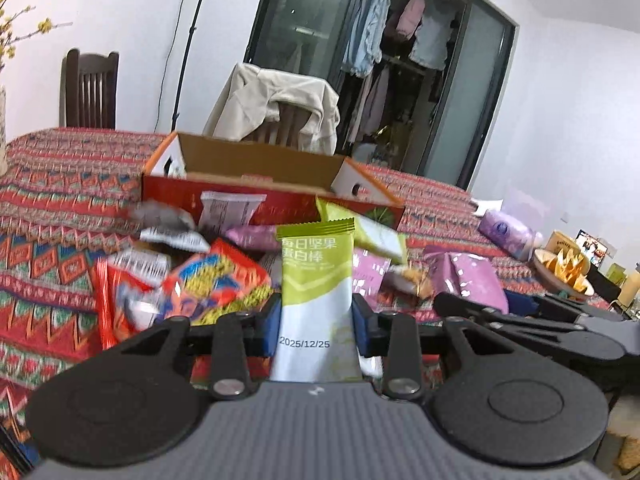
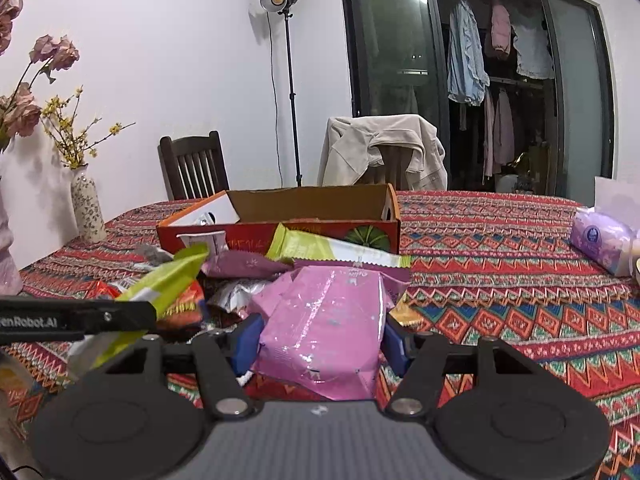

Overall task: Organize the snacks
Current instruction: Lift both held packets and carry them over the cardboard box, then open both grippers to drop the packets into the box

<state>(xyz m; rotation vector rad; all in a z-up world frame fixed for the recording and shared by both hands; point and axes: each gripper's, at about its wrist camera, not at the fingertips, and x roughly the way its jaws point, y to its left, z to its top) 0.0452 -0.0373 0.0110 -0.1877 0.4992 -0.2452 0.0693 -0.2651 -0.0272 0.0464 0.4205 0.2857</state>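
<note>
— Left wrist view: our left gripper (image 1: 316, 320) pinches the green-and-white nut bar (image 1: 316, 280) upright; its bottom end is hidden behind the gripper body.

— Our right gripper (image 2: 320, 336) clamps the pink packet (image 2: 324, 320), lower edge cut off. Beyond lies the blurred snack pile (image 1: 192, 264), then the open cardboard box (image 2: 312, 208) on the patterned tablecloth (image 2: 500, 264).

A patterned red tabletop (image 2: 500, 240) is seen at mid-frame, carrying an open cardboard box (image 2: 304, 216), a snack pile (image 2: 240, 280), a vase (image 2: 87, 204) and a tissue pack (image 2: 600, 240).
</note>
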